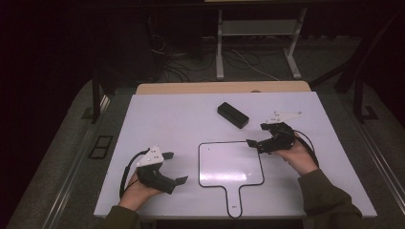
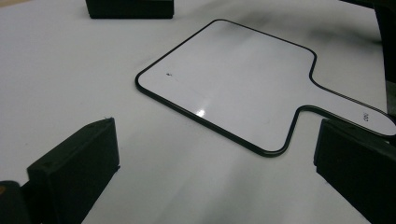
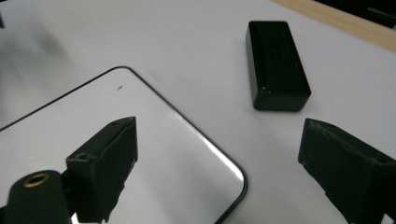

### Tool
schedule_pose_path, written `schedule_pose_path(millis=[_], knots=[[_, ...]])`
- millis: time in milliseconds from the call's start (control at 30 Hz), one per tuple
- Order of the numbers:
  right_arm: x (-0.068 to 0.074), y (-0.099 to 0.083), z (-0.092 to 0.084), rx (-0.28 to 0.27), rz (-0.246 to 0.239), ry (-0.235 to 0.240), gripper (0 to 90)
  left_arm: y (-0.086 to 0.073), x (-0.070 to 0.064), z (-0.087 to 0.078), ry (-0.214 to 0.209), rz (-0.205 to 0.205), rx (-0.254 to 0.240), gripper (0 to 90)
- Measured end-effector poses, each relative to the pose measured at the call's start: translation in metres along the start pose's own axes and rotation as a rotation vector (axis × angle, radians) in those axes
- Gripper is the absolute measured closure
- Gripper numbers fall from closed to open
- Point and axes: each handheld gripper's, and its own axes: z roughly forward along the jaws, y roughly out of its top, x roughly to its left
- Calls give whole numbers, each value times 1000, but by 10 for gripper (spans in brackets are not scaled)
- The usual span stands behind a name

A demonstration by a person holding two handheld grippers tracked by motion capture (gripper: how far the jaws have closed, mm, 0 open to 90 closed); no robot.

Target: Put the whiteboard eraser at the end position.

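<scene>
While the right gripper [image 1: 252,143] hovers over the far right corner of the whiteboard paddle [image 1: 230,164], both grippers are released and hold nothing.
The paddle lies flat on the counter [image 1: 167,119], handle toward the person; the black eraser block [image 1: 233,115] lies just beyond it. I judge the right gripper should approach the block squarely across its narrow sides, while the left gripper [image 1: 175,168], near the paddle's left edge, steadies the board.

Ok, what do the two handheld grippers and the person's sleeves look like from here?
Both are black pistol-grip tools. The left gripper and right gripper each carry a pale grey three-cornered plate on top and trail a black cable. Their jaws are blocky black wedges; a brass-coloured threaded insert sits near the right one's base. The sleeves are dark olive-green.
</scene>
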Motion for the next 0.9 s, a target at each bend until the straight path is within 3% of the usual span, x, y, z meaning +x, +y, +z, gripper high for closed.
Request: schedule_pose_path(millis=[100, 267, 433, 533, 900], knots=[[3, -12, -10, -24, 14, 14, 106, 0, 0, -1, 0, -5, -5, 0], [11, -28, -24, -49, -2, 17, 106, 0, -1, 0, -1, -2, -1, 0], [16, -43, -33, -51, -8, 7, 106, -1, -2, 1, -5, -3, -2, 0], [17, -53, -38, -64, -20, -22, 107, -1, -2, 1, -5, 3, 4, 0], [18, -88, -55, -68, 8, -25, 107, -2, -2, 1, -4, 2, 7, 0]])
